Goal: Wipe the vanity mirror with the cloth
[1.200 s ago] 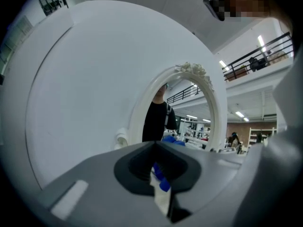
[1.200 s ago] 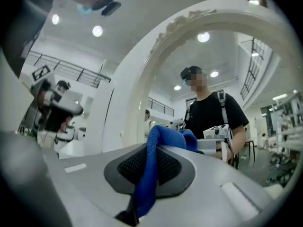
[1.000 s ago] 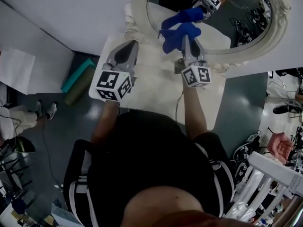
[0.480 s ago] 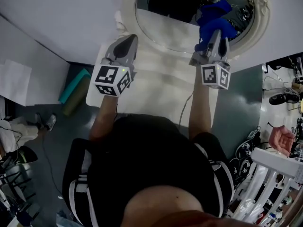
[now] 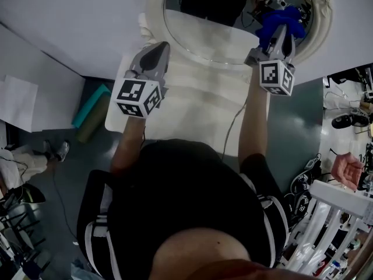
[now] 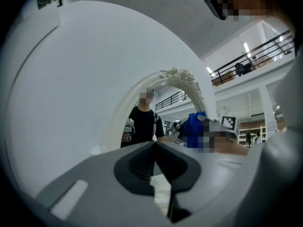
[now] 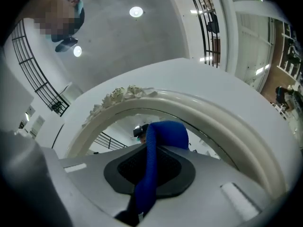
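The vanity mirror (image 5: 210, 34) is an oval glass in a white ornate frame (image 5: 152, 16), standing at the far edge of a white table (image 5: 192, 107). My right gripper (image 5: 281, 32) is shut on the blue cloth (image 5: 278, 21) and presses it against the right part of the glass. In the right gripper view the blue cloth (image 7: 152, 160) runs up between the jaws of the right gripper (image 7: 150, 144), under the frame's arch (image 7: 199, 109). My left gripper (image 5: 157, 48) is shut and empty, just below the mirror's lower left frame. In the left gripper view, the left gripper (image 6: 155, 144) points at the mirror (image 6: 158, 112).
A white wall rises behind the mirror. A cable (image 5: 231, 124) trails over the table by my right arm. On the floor at left lie a teal roll (image 5: 93, 95) and paper sheets (image 5: 17, 86). A white rack (image 5: 341, 214) and someone's hand (image 5: 348, 171) are at lower right.
My right gripper has carried the blue cloth from the mirror's lower middle to the right and up along the glass. The left gripper has stayed about where it was.
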